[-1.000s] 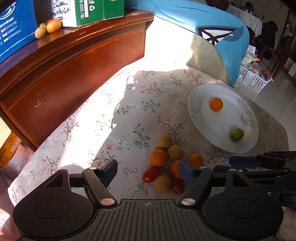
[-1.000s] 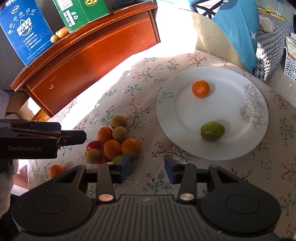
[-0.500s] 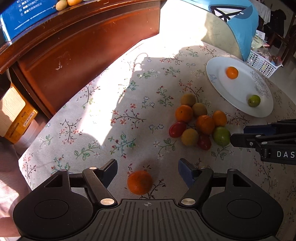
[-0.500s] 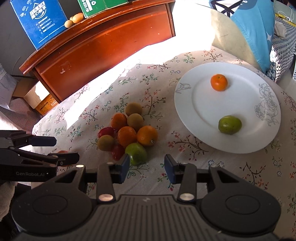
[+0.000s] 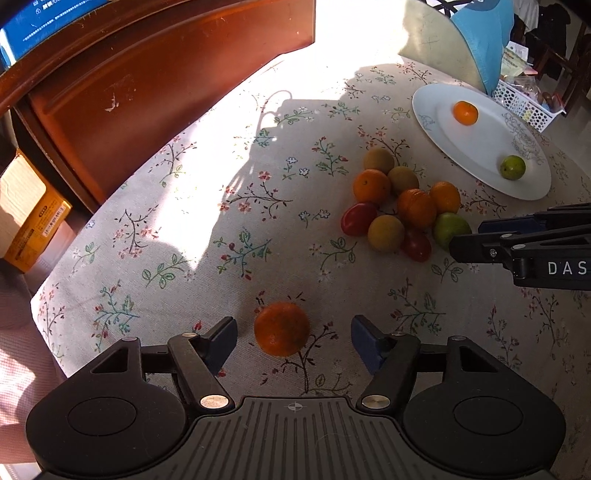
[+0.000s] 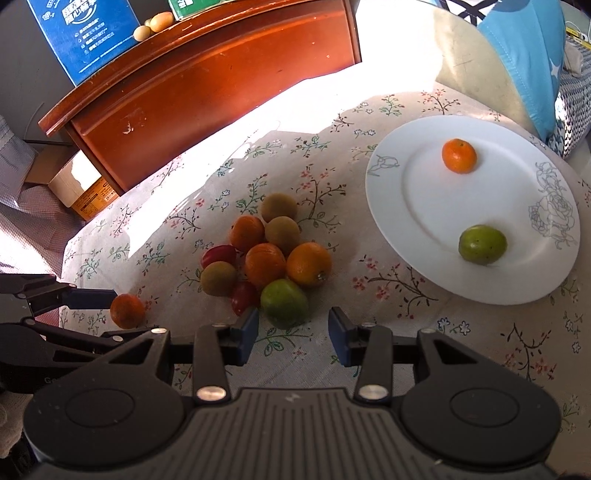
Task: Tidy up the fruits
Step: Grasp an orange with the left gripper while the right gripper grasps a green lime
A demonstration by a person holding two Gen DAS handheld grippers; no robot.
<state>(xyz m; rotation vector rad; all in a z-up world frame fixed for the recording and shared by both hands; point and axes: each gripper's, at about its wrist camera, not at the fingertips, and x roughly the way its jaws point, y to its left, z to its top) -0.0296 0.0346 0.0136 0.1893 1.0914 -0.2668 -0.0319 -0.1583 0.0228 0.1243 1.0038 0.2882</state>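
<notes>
A lone orange lies on the floral cloth between the open fingers of my left gripper; it also shows in the right wrist view. A pile of oranges, brown fruits, red fruits and a green fruit sits mid-table. My right gripper is open, its fingers just short of the green fruit. A white plate holds one orange and one green fruit; the plate also shows in the left wrist view.
A dark wooden cabinet stands behind the table with a blue box and small fruits on top. A cardboard box sits on the floor at left. A blue cushion and a white basket lie at the back right.
Both grippers drew back toward the table's near edge. The lone orange came between the left fingers, and the green fruit came just ahead of the right fingers.
</notes>
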